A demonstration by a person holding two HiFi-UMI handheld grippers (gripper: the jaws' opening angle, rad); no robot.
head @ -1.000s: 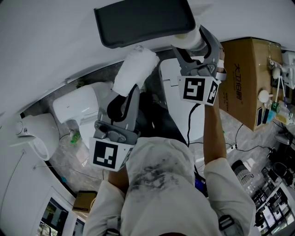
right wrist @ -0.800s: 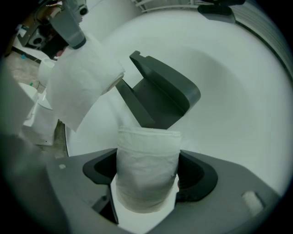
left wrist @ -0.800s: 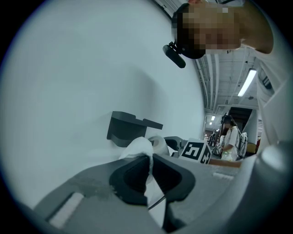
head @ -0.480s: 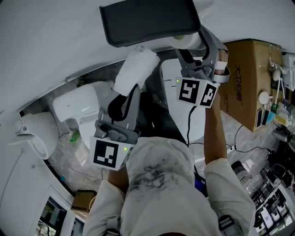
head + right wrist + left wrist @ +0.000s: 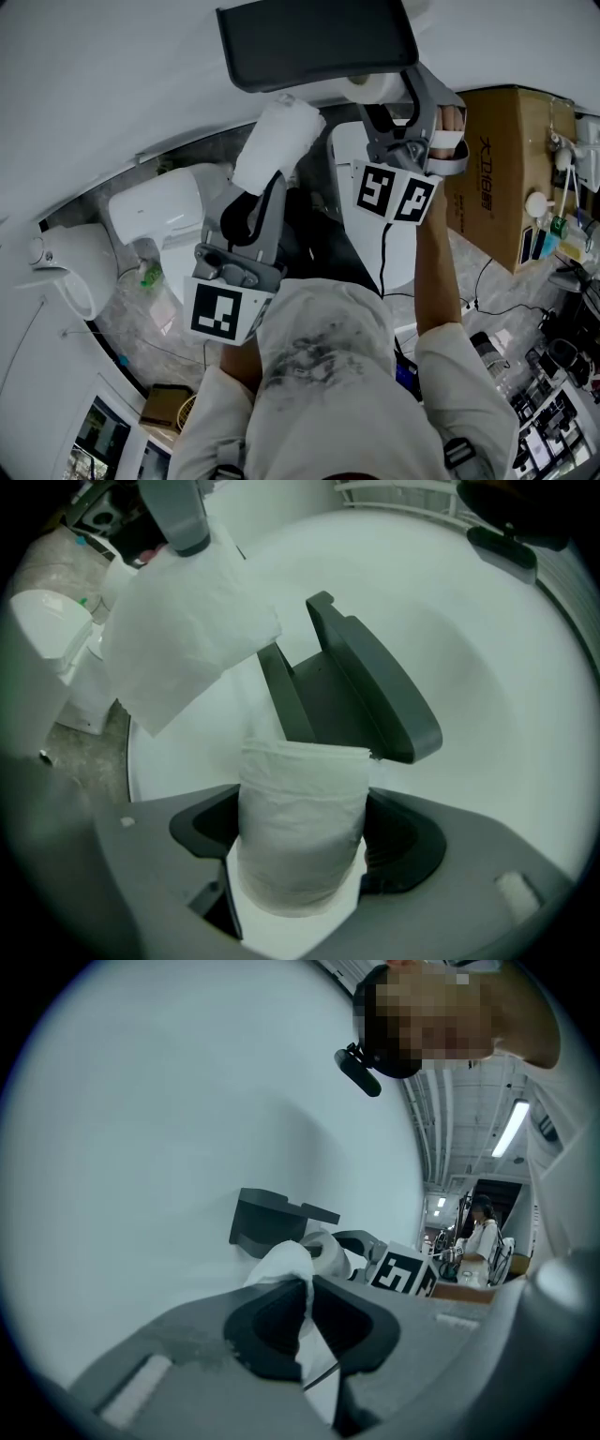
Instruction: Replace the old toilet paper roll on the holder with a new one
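Observation:
A dark grey paper holder (image 5: 314, 42) is fixed to the white wall, its lid lifted. My right gripper (image 5: 398, 94) is shut on a white toilet paper roll (image 5: 373, 87) and holds it just under the holder's right end. In the right gripper view the roll (image 5: 300, 822) stands upright between the jaws, right in front of the holder (image 5: 366, 691). My left gripper (image 5: 274, 178) is shut on a loose white paper sheet (image 5: 277, 141) below and left of the holder. In the left gripper view the sheet (image 5: 284, 1267) is pinched between the jaws, with the holder (image 5: 267, 1222) beyond it.
A white toilet (image 5: 155, 220) and a wall-hung bowl (image 5: 66, 272) stand on the marbled floor at the left. To the right is a cardboard box (image 5: 506, 159), with cluttered shelves (image 5: 562, 375) lower right. A person (image 5: 483, 1237) stands far off.
The right gripper has rolled about its own axis, so its marker cube now shows two faces, and it sits slightly closer under the holder. The left gripper and its sheet have stayed put.

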